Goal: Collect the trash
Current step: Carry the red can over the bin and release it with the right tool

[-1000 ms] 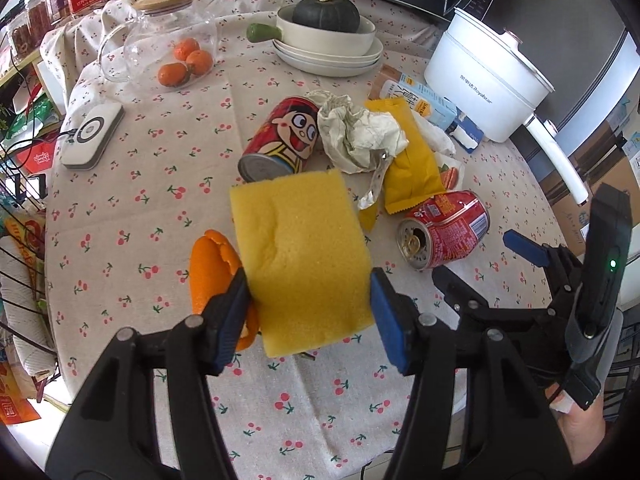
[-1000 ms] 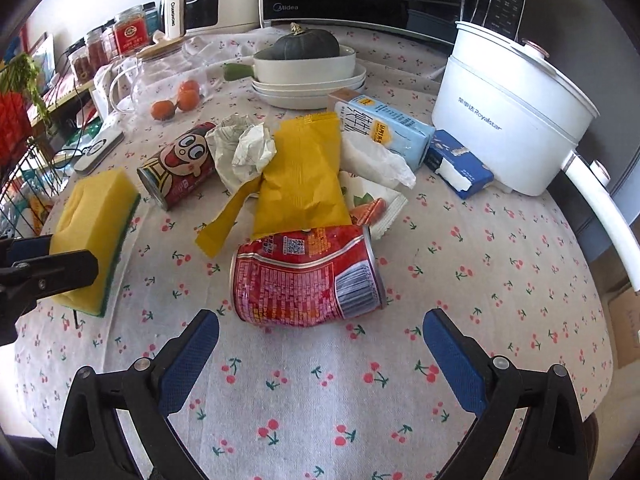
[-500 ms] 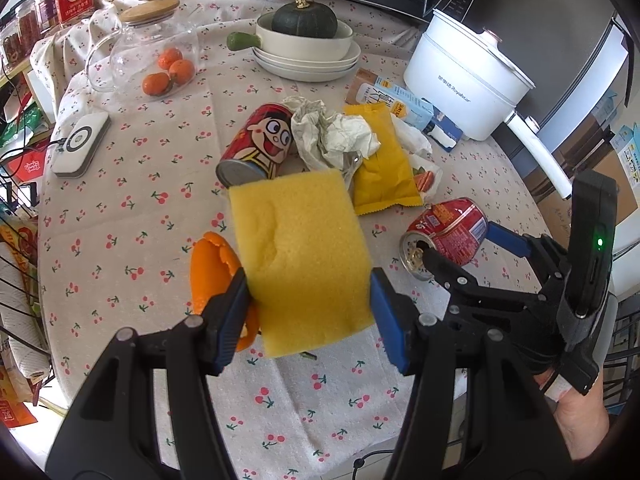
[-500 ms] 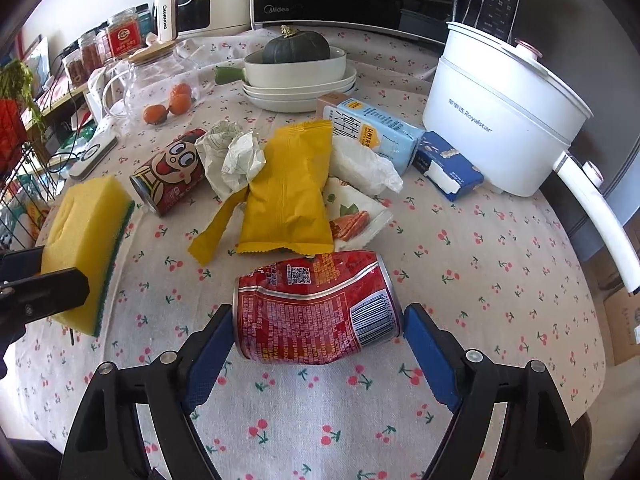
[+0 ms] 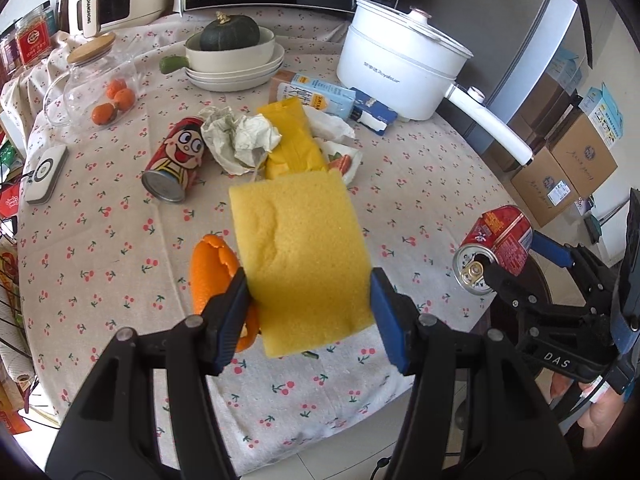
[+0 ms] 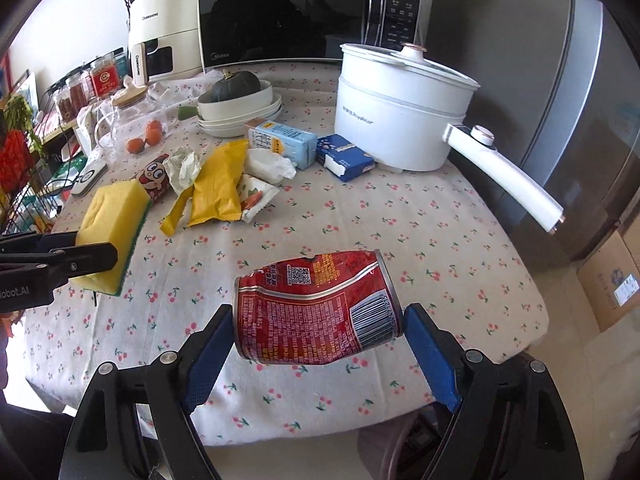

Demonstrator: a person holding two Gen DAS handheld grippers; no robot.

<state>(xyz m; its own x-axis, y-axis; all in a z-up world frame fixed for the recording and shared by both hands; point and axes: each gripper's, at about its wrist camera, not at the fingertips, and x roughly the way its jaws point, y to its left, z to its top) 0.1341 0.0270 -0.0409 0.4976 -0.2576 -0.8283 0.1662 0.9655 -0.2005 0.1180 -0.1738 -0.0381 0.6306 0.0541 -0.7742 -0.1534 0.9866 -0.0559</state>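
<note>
1. right hand-held gripper (image 6: 318,338) has the dented red can (image 6: 316,308) clamped end to end, lifted over the table's (image 6: 440,240) near edge, so keep it level
2. left hand-held gripper (image 5: 306,312) pinches the yellow sponge (image 5: 300,256); park it clear of the remaining wrappers (image 5: 292,140)

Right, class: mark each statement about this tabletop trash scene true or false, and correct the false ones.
1. The left hand-held gripper holds a yellow rectangular sponge. True.
2. The dented red drink can lies on the cherry-print tablecloth. False: the right hand-held gripper holds it, end to end, above the cloth.
3. A dark green squash sits in a cream bowl. True.
4. The round-bellied glass jar stands empty. False: small orange fruits are inside.
5. The white electric pot has its lid off. False: the lid is on.
</note>
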